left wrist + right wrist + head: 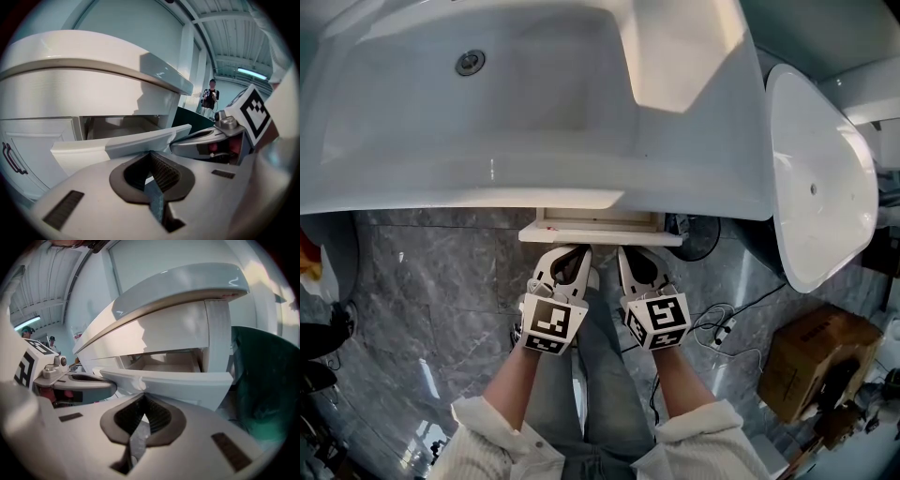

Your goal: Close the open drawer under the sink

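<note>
At the far left, the left tool view shows a white panelled cabinet door with a dark curved handle (13,158), shut, just beside the drawer opening. A large white glossy sink (534,178) fills the top of the head view, its round metal drain (470,62) toward the back left corner.

Under the middle of the sink's front edge, the white flat-fronted drawer (600,232) stands part-way out of the cabinet, with a strip of its pale inside showing behind the front panel. Both tool views see into that gap.

The left tool (572,251) is level at the drawer front, left of its middle. Its dark ribbed jaws are together with nothing between them, and the tips (151,153) are right at the panel (122,143) – actual contact cannot be made out. Just beside it, the right tool (630,251) is posed the same way at the panel's right half. Its jaws are also closed and empty, and the tips (143,397) meet at the front edge of the drawer (178,380).

Below is a grey marbled floor (441,281), with thin cables (727,323) trailing on it to the right of the tools. Further right a white oval basin (820,178) stands beside the sink's right edge – and a brown cardboard box (816,361) sits near the lower right corner of the floor.
</note>
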